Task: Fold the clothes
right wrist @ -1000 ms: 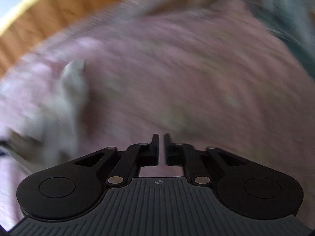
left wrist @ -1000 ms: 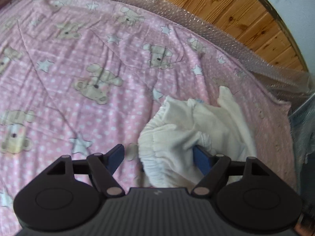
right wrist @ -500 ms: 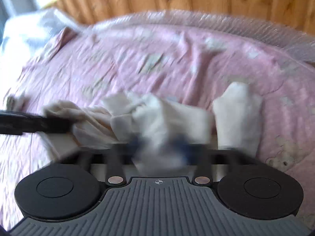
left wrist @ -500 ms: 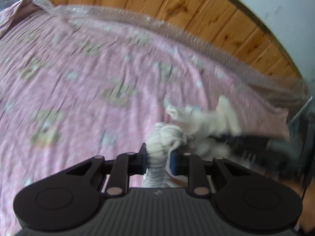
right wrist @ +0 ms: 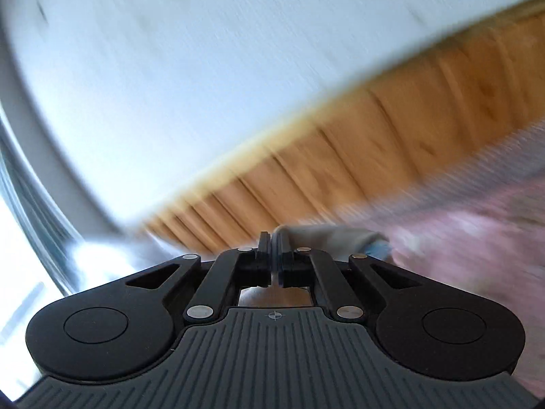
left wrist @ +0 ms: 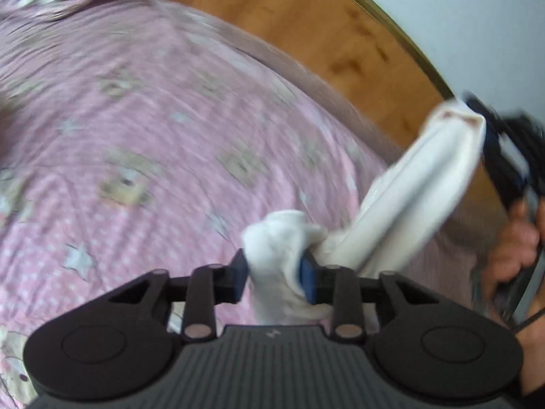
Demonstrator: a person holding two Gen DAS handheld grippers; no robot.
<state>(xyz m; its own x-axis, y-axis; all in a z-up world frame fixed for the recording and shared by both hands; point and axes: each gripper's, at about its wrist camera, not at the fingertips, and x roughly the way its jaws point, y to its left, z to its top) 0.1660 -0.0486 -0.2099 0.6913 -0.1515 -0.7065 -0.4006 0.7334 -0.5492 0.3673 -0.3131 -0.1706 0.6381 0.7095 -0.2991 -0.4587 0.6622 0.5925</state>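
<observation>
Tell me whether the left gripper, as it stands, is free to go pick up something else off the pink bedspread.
Probably not. The left gripper is shut on a bunch of the white garment, whose other end the right gripper holds up above the pink bedspread. It must let go first.

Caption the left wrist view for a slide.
Both grippers, left and right, stretch a white garment above the pink bedsheet.

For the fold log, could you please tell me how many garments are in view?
1: a white garment stretched above the pink bedsheet between both grippers. Others may lie out of view.
</observation>
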